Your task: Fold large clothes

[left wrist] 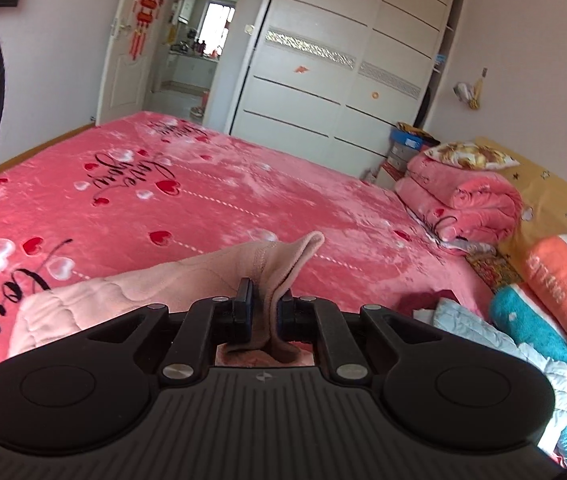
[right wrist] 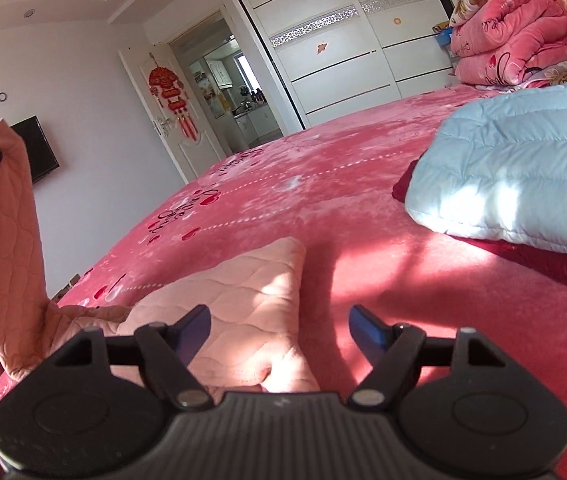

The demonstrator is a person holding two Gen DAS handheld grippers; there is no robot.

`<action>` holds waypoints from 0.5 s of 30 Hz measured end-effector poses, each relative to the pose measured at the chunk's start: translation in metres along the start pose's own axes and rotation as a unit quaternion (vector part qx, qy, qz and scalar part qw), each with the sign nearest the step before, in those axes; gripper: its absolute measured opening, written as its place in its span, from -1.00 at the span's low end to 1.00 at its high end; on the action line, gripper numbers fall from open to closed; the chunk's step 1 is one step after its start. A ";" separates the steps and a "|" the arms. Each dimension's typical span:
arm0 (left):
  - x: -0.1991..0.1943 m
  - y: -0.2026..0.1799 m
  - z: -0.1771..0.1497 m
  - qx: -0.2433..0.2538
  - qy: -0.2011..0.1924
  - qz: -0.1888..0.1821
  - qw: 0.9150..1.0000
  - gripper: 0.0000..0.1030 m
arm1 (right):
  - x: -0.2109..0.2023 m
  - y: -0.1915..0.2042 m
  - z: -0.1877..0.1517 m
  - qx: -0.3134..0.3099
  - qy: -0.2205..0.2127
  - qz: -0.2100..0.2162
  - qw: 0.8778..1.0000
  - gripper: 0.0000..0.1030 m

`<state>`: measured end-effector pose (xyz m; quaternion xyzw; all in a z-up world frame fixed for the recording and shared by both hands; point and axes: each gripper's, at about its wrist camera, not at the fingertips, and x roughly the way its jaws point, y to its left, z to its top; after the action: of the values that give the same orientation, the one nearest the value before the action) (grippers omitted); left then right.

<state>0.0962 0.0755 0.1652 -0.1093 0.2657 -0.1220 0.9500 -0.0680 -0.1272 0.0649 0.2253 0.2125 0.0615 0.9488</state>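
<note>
The bed (left wrist: 243,184), covered in a pink blanket with hearts and script, runs wide and bare from the near edge toward the white wardrobe (left wrist: 339,60) and the open doorway (left wrist: 199,40); most of its middle is free surface. Its right side is crowded: a folded pink quilt (left wrist: 463,200) with a floral pillow on top sits at the far right edge, and a pale blue padded jacket (right wrist: 523,168) lies nearer, partly over something dark red. The pink quilted garment (right wrist: 243,312) lies at the near-left part of the bed, close to the bed's left edge, where wooden floor shows beyond. The left tongs (left wrist: 265,306) are closed on a bunched fold of this garment, the cloth pinched between the 2 pads and its cuff-like end poking forward past them toward the wardrobe. In the right wrist view that held part rises as a long strip up the left side, so the garment's long axis there runs roughly upright from the bed to the grip. The right tongs (right wrist: 279,332) are spread wide, holding nothing, hovering just over the garment's flat portion, whose corner points toward the far side of the bed.
</note>
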 end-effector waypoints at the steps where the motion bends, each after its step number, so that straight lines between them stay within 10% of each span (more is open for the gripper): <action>1: 0.010 -0.006 -0.004 0.002 0.012 -0.008 1.000 -0.83 | 0.001 -0.004 0.000 0.008 0.003 0.003 1.000 0.48; 8: 0.075 -0.047 -0.052 0.015 0.082 -0.055 0.995 -0.81 | 0.003 -0.031 0.006 0.043 0.002 -0.009 0.999 0.48; 15: 0.169 -0.060 -0.115 0.031 0.140 -0.027 0.989 -0.75 | -0.004 -0.067 0.012 0.111 -0.008 -0.035 0.993 0.49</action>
<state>0.1645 -0.0462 0.0047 -0.0684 0.3887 -0.1698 0.9030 -0.0646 -0.1921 0.0458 0.3216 0.2182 0.0021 0.9214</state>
